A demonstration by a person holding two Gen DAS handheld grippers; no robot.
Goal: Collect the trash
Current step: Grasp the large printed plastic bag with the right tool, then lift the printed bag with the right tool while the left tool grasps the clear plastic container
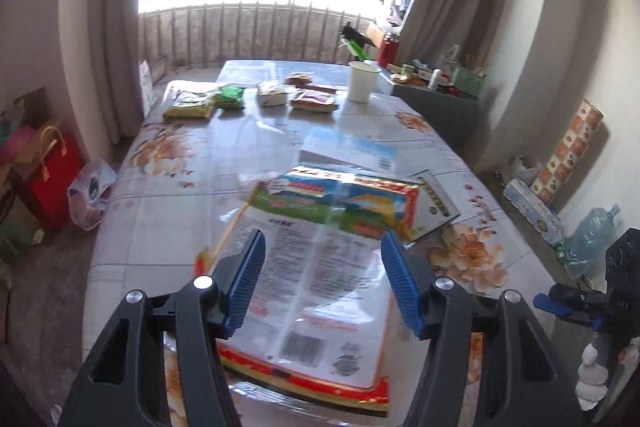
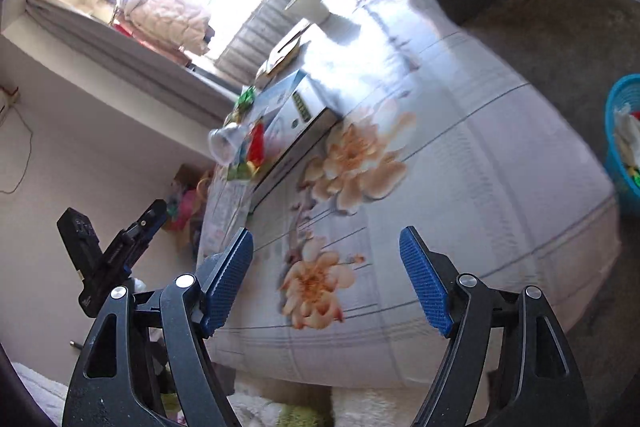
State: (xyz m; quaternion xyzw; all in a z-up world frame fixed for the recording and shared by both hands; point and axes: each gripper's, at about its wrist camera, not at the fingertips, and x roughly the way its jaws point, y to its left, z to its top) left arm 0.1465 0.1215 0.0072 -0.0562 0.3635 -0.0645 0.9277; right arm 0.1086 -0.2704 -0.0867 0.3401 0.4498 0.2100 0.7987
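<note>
Left gripper (image 1: 322,281) jaws apart, gripping nothing – large printed wrapper (image 1: 316,291) flat on floral table (image 1: 168,211) beneath. Right gripper (image 2: 326,281) spread wide, empty, over tablecloth. Farther: small snack packets (image 1: 248,99), white cup (image 1: 362,81). Blue basket (image 2: 624,147) on floor, right.

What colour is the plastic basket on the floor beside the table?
Bright blue plastic basket, holding white and coloured scraps; it shows only at the right edge of the right wrist view.
</note>
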